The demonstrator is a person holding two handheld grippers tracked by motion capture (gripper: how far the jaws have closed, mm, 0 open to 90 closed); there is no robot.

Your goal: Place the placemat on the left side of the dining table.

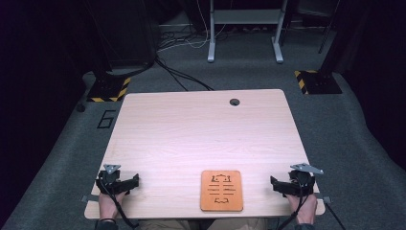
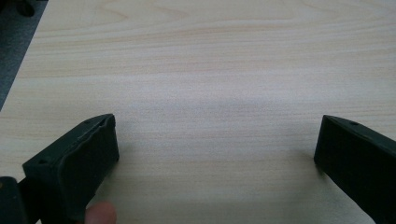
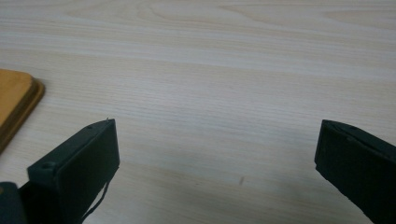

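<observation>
Board: orange-brown wooden slab, lower centre of frame, flat on surface; likely stiff, light, low-lying, best gripped at an edge. Left gripper, lower left: jaws apart, empty. Right gripper, lower right: jaws apart, empty

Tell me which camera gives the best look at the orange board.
The high view: the whole orange board lies flat near the table's front edge, dark cut-out markings visible. The right gripper view catches one corner at its left edge, beside the open jaws.
</observation>
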